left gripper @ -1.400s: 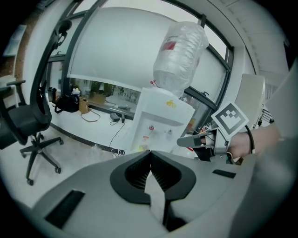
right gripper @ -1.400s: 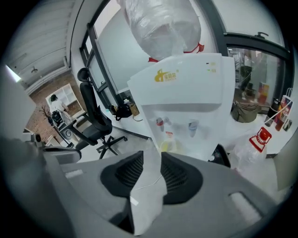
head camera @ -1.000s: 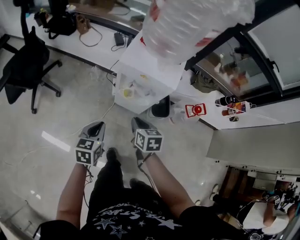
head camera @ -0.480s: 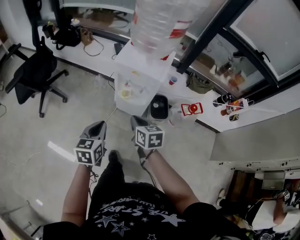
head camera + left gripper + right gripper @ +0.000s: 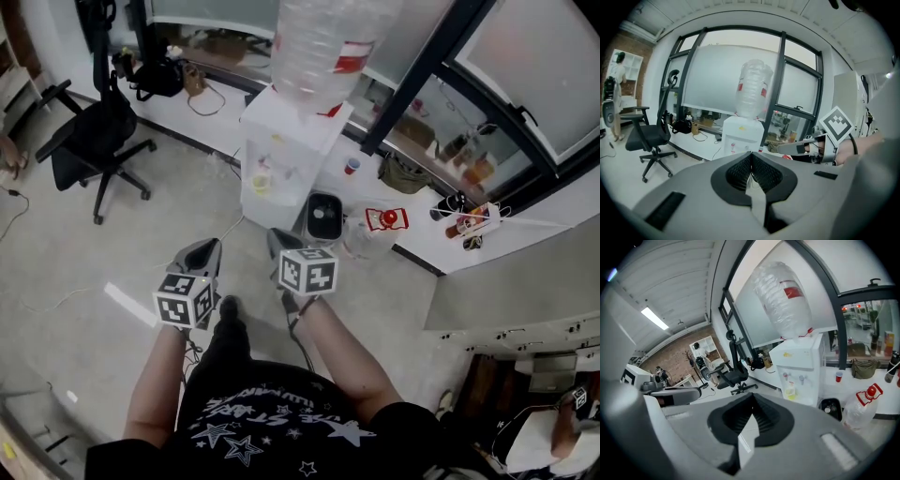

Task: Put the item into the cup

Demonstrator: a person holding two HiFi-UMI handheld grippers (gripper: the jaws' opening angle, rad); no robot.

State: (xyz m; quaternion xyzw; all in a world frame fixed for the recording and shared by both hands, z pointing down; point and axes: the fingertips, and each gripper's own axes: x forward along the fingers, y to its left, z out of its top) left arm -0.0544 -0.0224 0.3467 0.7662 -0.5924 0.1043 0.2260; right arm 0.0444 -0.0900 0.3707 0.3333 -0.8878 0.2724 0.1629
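On the right gripper [image 5: 751, 403], the jaws have closed, empty.

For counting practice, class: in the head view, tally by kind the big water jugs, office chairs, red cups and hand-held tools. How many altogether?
Water jugs: 2 (top jug, floor jug)
Office chair: 1
Red cup: 1
Tools: 2 (left tool, right tool)
Total: 6
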